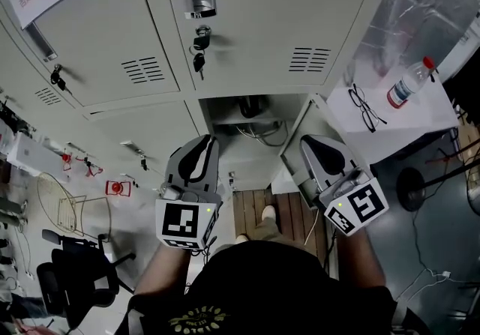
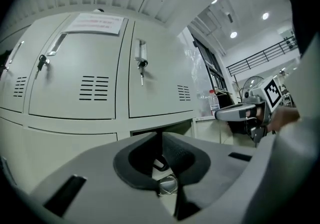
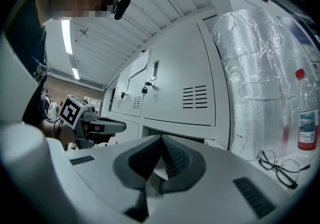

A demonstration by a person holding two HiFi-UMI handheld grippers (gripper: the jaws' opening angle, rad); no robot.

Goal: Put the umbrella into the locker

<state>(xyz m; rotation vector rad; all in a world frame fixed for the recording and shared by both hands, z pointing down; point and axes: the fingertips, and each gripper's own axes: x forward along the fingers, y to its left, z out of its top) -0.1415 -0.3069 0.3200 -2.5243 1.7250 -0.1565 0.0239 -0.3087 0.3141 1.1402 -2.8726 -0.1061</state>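
Observation:
In the head view the lower locker compartment (image 1: 225, 112) stands open, its door (image 1: 298, 145) swung out to the right. A dark object (image 1: 251, 107), apparently the umbrella, lies inside with a light cord beside it; most of it is hidden. My left gripper (image 1: 206, 140) is held level just in front of the opening, its jaws shut with nothing between them (image 2: 160, 135). My right gripper (image 1: 309, 140) hovers beside the open door, and its jaws also meet at the tip with nothing in them (image 3: 161, 140). Neither gripper touches the locker.
Upper locker doors are closed, with keys (image 1: 199, 45) hanging from one lock. A white table (image 1: 420, 120) at the right carries glasses (image 1: 365, 107) and a plastic bottle (image 1: 409, 85). A black office chair (image 1: 71, 266) stands at the lower left, and cables run across the floor at the right.

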